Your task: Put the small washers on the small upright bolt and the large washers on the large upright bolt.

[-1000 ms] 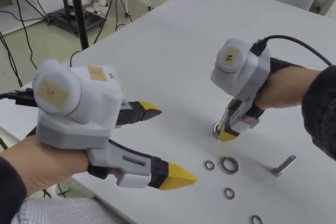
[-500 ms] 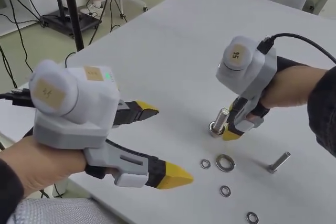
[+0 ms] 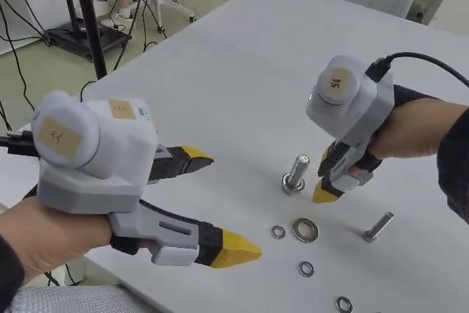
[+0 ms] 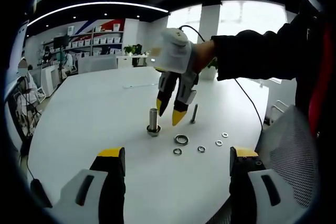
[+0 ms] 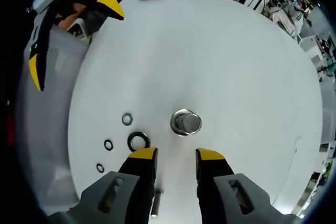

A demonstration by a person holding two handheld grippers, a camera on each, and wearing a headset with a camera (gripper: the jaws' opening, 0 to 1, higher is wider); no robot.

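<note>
Your right hand-held gripper (image 5: 176, 156) has just come off the large bolt (image 3: 297, 172). A second ago its tips were down at the bolt's base; now they hang just beside it, jaws a narrow gap apart and holding nothing. The bolt stands upright on its head on the tabletop (image 3: 242, 71), so one post looks ready for washers.

The small bolt (image 3: 378, 226) lies on its side a little beyond your right hand-held gripper from the large bolt, so I judge it needs standing up. The large washer (image 3: 305, 229) lies flat near the large bolt's base, with a small washer (image 3: 278, 232) beside it and others trailing away towards you.

Your left hand-held gripper (image 3: 218, 201) has stayed well back from the large bolt, wide open and empty.

The farthest washers are tiny, so their count is unsure. In the right gripper view, a jaw hides part of the small bolt.
</note>
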